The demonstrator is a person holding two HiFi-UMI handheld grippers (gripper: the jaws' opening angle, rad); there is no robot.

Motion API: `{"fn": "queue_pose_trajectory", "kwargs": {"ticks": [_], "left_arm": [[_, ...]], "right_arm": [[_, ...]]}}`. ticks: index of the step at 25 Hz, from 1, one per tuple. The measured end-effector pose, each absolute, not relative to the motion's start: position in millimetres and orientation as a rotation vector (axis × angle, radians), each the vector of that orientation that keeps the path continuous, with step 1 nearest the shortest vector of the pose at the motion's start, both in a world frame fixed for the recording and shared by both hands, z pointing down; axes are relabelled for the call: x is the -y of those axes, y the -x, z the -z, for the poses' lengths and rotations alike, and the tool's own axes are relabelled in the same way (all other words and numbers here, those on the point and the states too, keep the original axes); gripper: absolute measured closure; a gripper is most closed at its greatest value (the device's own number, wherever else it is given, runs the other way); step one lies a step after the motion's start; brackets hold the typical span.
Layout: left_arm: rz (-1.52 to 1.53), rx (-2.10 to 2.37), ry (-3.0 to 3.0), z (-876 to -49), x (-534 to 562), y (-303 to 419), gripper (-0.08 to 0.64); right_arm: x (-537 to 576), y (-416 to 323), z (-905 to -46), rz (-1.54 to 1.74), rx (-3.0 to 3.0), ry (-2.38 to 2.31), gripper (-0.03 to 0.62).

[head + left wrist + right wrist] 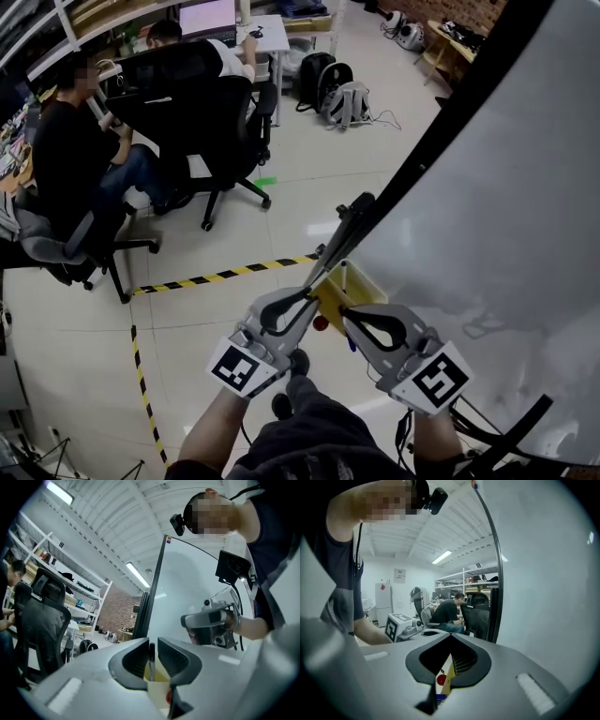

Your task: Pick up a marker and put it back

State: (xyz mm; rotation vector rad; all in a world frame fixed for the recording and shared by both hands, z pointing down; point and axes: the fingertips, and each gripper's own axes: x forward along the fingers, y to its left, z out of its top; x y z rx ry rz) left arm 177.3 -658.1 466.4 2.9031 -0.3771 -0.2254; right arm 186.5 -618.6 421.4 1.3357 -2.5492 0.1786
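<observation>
A black marker stands upright between the jaws of my left gripper, its lower end in the yellow tray on the whiteboard. A sliver of gap shows beside the marker, so the pads do not clamp it: the gripper is open. In the head view the left gripper points at the tray, and the marker is hidden there. My right gripper hovers just to the right, its jaws meeting at the tips, shut on nothing. A red marker cap lies in the tray below it.
The whiteboard fills the right side, its dark frame edge running diagonally. Two people sit on office chairs at the back left. Black-and-yellow tape crosses the floor. Backpacks lie further back.
</observation>
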Motion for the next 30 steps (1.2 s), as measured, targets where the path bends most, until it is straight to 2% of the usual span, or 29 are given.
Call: {"fn": "queue_pose_trajectory", "kwargs": {"ticks": [11, 17, 26, 30], "left_arm": [[0.261, 0.453, -2.957, -438.0, 649.7, -155.5, 0.505], [0.327, 0.560, -2.998, -397.4, 632.9, -120.4, 0.557], [0.321, 0.591, -3.026, -330.5, 567.4, -67.2, 0.559], [0.228, 0.514, -3.123, -319.3, 523.3, -54.4, 0.558]], "right_arm": [[606.4, -172.8, -416.4, -0.139, 2.557, -1.309, 0.592], [593.5, -156.4, -409.0, -0.105, 2.560, -1.294, 0.592], [555.5, -102.8, -380.1, -0.027, 2.610, -1.220, 0.592], [534.6, -75.5, -373.7, -0.007, 2.644, -1.179, 0.592]]}}
